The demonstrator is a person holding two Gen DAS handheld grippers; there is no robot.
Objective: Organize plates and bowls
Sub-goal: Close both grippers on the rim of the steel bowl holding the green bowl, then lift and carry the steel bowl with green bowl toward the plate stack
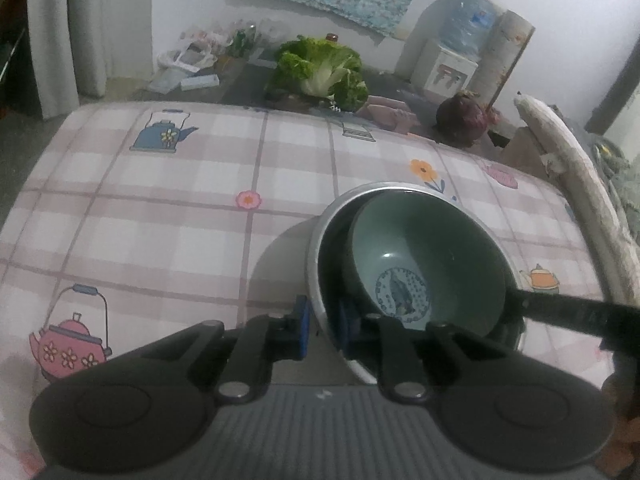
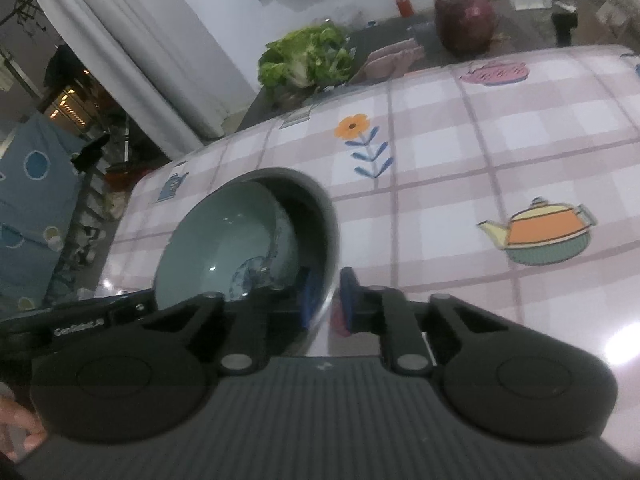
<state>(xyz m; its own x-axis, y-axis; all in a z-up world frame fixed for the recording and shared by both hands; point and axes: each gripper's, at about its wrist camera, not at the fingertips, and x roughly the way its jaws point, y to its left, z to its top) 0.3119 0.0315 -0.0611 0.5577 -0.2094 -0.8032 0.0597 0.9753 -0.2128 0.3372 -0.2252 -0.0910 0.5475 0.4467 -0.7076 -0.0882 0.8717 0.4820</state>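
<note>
Bowls sit nested on the checked tablecloth [image 1: 168,208]: a green bowl [image 1: 424,256] with a blue printed motif on its floor lies tilted inside a larger metal bowl [image 1: 320,248], leaning toward that bowl's 3 o'clock side in the left wrist view. The pair stands on the near right part of the table, at about 4 o'clock from the pink flower print.

The left gripper [image 1: 322,326] straddles the metal bowl's near rim, one blue pad outside the wall and one inside, clenched on that rim. The right gripper [image 2: 326,300] grips the same metal bowl at its opposite edge, its blue pads either side of the wall, closed on it; in the left view its black arm enters from 3 o'clock.

Beyond the table's far edge, at 12 o'clock, lie a head of lettuce [image 1: 320,68] and, toward 1 o'clock, a red cabbage [image 1: 460,118]. A water dispenser [image 1: 460,48] stands against the wall behind them.
</note>
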